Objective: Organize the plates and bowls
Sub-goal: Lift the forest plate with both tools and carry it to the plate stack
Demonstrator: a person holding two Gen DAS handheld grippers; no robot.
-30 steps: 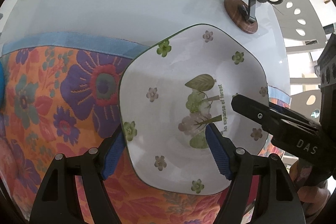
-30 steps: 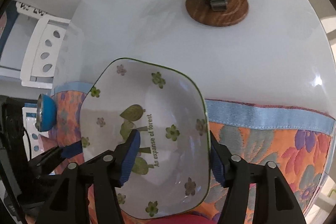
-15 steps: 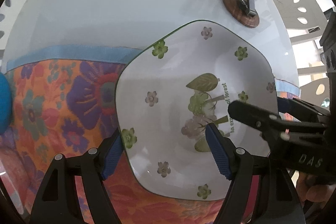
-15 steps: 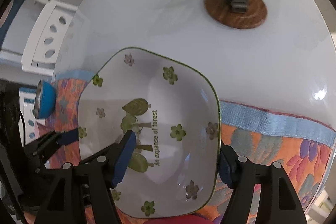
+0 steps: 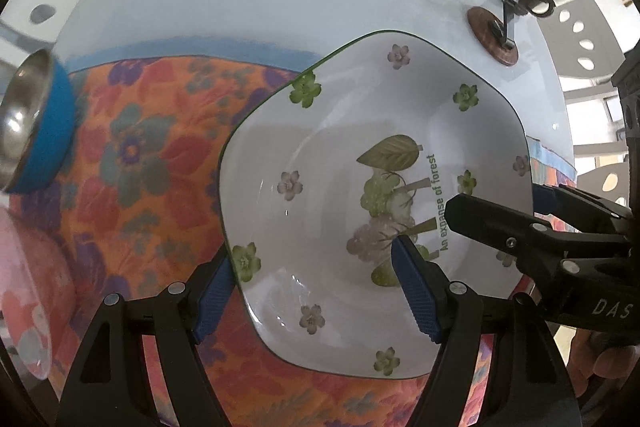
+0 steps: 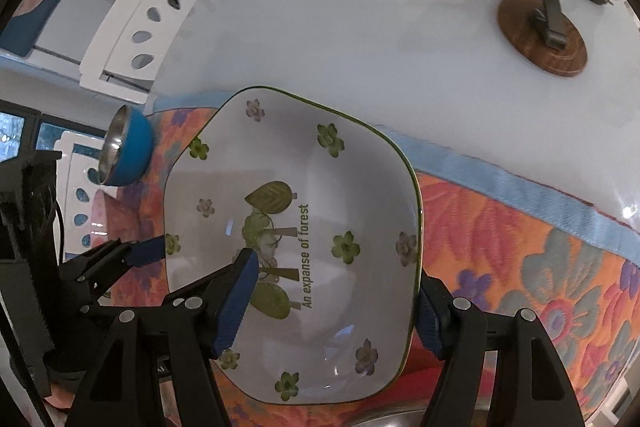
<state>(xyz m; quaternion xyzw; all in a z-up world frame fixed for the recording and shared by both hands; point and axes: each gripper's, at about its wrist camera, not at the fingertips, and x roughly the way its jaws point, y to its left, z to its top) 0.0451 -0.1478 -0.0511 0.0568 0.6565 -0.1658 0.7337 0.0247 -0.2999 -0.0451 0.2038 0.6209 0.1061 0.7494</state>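
Left wrist view: the plate (image 5: 360, 195) sits with its left rim between the half-open jaws of the left gripper (image 5: 316, 291), one pad outside the rim, the other over the bowl of the plate. The right gripper (image 5: 536, 211) straddles the opposite rim from the right. In the right wrist view the right gripper (image 6: 332, 303) has one pad inside the plate (image 6: 288, 247) and one just outside its right rim; its jaws have just been opening, with the rim between them. Whether either pair of pads presses the rim I cannot tell; gaps seem to show on both.

Compared with a second ago, both views have slid across the floral cloth (image 5: 132, 163): a blue steel-lined bowl (image 5: 36, 123) has come into view at far left, a pink dish (image 5: 28, 291) shows at near left, and the plate keeps its place between the jaws. The plate is probably being carried leftward over the cloth, towards the other dishes. The wooden stand (image 6: 544, 39) stays far right on the white counter (image 6: 360, 27).

The loosened right hold suggests a set-down is close.
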